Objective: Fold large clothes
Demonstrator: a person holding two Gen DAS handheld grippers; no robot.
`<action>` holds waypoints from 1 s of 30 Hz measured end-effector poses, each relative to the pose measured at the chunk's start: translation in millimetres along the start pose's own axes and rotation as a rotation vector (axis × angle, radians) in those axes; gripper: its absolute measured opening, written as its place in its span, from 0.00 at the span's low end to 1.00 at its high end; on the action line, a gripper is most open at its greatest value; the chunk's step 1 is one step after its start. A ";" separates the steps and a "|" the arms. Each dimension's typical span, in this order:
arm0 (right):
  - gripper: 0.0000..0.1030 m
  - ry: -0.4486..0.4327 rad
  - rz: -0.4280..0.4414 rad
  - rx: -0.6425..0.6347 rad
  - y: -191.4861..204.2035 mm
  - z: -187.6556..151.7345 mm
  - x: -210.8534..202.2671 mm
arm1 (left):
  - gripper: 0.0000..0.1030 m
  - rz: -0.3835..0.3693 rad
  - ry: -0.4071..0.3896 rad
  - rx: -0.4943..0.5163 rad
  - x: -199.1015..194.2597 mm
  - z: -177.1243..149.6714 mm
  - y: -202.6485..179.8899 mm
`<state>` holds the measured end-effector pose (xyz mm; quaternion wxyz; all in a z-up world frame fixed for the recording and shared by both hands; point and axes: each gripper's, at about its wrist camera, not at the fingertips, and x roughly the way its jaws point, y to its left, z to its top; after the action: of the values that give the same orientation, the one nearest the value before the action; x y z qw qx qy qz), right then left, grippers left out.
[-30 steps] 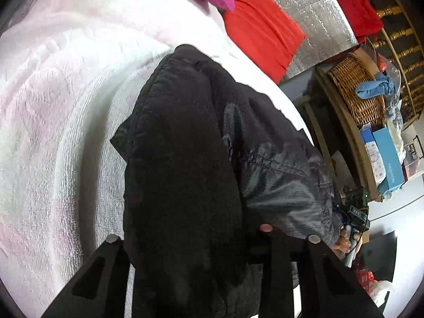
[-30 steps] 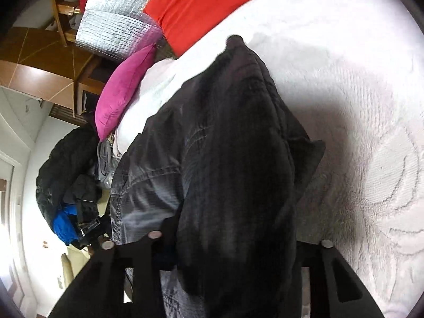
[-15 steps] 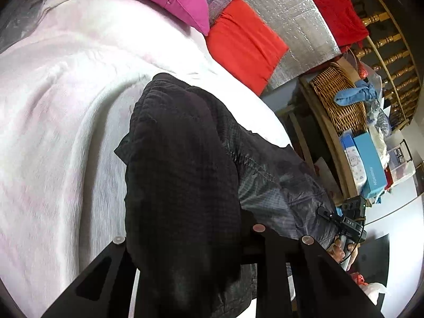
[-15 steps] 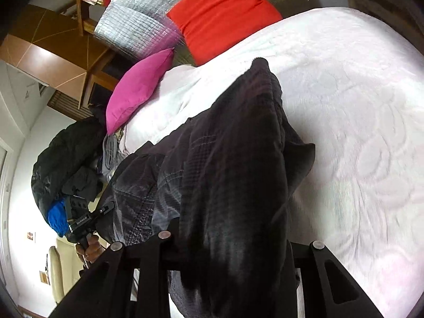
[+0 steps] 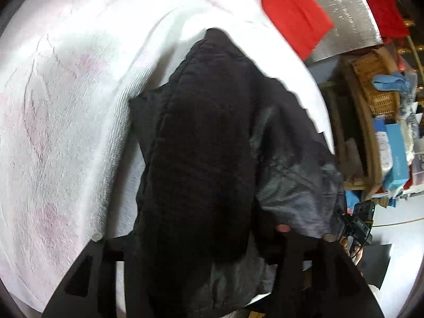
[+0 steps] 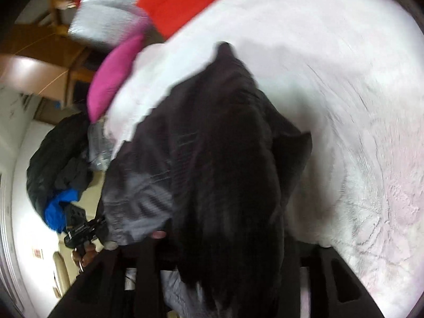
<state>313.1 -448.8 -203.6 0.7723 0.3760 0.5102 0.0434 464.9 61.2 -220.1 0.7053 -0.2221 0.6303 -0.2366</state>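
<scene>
Since a second ago both views have swung across the bed (image 5: 66, 111) and gone blurry, and the jaws have started letting go. The black jacket (image 5: 206, 145) lies doubled over near the bed's side edge, its fold running toward the red pillow (image 5: 294, 18). The left gripper (image 5: 212, 238) and right gripper (image 6: 217, 241) are both opening, fabric between the fingers, probably to drop the folded layer flat.

right gripper (image 6: 216, 241): jaws opening, black jacket (image 6: 228, 164) between them | jacket draped over white bedspread (image 6: 344, 79)
</scene>
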 end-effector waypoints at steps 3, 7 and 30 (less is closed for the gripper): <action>0.63 0.006 0.018 0.073 -12.3 5.9 1.3 | 0.61 0.045 -0.029 -0.014 -7.6 4.6 -4.9; 0.64 -0.046 0.006 0.071 -12.1 4.7 -27.2 | 0.61 0.066 -0.106 -0.011 -35.0 4.3 -12.7; 0.42 -0.140 -0.285 -0.041 32.2 87.3 11.6 | 0.62 0.207 -0.238 0.029 -12.3 44.9 -11.7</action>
<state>400.4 -467.5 -175.0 0.8117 0.2862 0.5024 -0.0826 507.8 60.2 -198.5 0.7987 -0.1721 0.5584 -0.1438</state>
